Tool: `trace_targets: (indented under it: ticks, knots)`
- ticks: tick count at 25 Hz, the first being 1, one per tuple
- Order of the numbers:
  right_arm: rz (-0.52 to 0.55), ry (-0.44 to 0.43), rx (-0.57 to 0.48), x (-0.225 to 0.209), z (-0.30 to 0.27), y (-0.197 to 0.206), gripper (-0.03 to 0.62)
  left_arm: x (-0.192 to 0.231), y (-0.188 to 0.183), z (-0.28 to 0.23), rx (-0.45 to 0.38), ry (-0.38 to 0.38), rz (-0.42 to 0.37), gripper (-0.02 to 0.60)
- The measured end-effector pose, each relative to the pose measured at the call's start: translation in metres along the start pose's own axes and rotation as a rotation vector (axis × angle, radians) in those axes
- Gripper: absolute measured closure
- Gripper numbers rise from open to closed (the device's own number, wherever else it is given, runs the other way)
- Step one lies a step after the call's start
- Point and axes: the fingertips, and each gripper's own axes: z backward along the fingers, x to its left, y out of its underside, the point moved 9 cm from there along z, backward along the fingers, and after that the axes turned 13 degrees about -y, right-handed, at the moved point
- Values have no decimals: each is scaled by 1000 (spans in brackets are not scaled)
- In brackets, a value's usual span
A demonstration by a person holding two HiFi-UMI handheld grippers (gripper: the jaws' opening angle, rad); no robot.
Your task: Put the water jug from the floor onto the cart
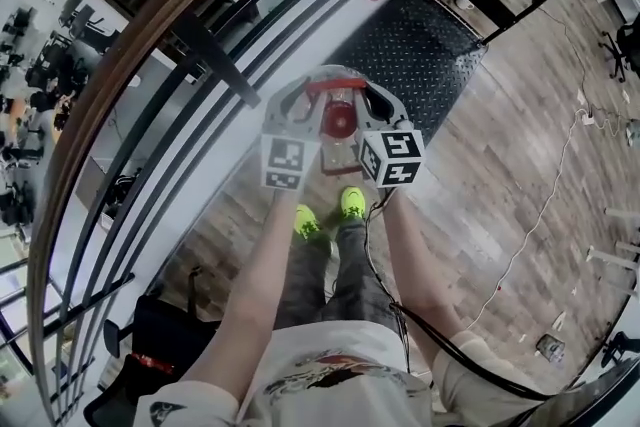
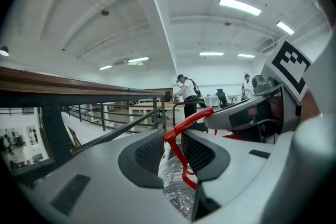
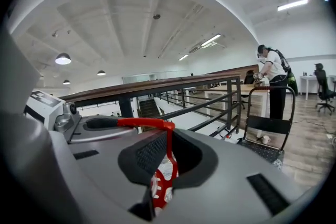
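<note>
The left gripper [image 1: 303, 107] was clamped on one end of the red handle [image 1: 335, 86], its pads pressed against the bend where the handle turns down. Between the two grippers hung the water jug [image 1: 338, 153], clear-bodied with a red cap, off the floor and just ahead of the person's green shoes [image 1: 306, 221]. The right gripper [image 1: 377, 107] was closed tight on the other end of the handle, so both held the one load. In the right gripper view its jaws [image 3: 168, 157] pinched the thin red strap, with the jug's red-and-white label showing below.

Down the left side ran a railing [image 1: 150, 45] with a wooden top rail and dark bars, close beside the person. Straight ahead, beyond the jug, stood the cart [image 1: 420, 50], a black studded platform with its push bar at the far end and a small white thing [image 3: 266, 139] sitting on the deck by that bar. Behind the cart a person in a white shirt [image 3: 273, 73] stood at a table. Off to the right a thin cable [image 1: 540, 215] trailed across the wood floor, well apart from the cart.
</note>
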Motion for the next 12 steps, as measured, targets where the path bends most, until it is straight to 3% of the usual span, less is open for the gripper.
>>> trace_targets:
  ticks: [12]
  knots:
    - [-67, 90, -60, -58, 28, -3, 557, -46, -22, -52, -9, 107, -59, 476]
